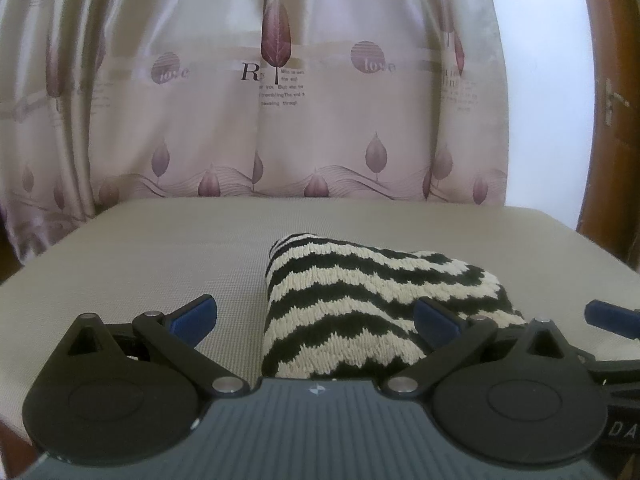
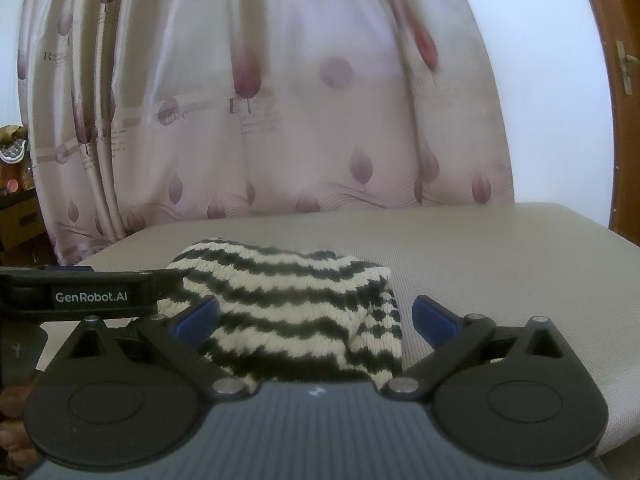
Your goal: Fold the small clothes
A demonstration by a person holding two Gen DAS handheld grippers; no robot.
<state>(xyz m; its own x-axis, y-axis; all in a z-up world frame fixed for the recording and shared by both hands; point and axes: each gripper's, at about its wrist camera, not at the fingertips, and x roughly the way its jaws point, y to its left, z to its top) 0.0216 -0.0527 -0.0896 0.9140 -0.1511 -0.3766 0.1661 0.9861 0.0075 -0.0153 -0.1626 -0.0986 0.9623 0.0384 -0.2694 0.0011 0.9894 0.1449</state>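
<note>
A black-and-cream zigzag knitted garment [image 1: 360, 300] lies bunched on a beige padded table [image 1: 160, 248]. My left gripper [image 1: 316, 320] is open, its blue pads [image 1: 196, 316] wide apart around the garment's near left part, holding nothing. The right wrist view shows the same garment [image 2: 288, 300] between the open blue pads [image 2: 434, 316] of my right gripper [image 2: 316, 318], which holds nothing. The left gripper's black body [image 2: 80, 292] shows at the left of the right wrist view, beside the garment. A blue tip of the right gripper [image 1: 608, 316] shows at the right edge of the left wrist view.
A pink curtain [image 1: 280, 100] with leaf prints hangs behind the table's far edge. A white wall and a brown wooden door [image 1: 612, 120] stand at the right. Boxes and clutter [image 2: 16, 200] sit at the far left. Bare table surface [image 2: 500, 260] lies right of the garment.
</note>
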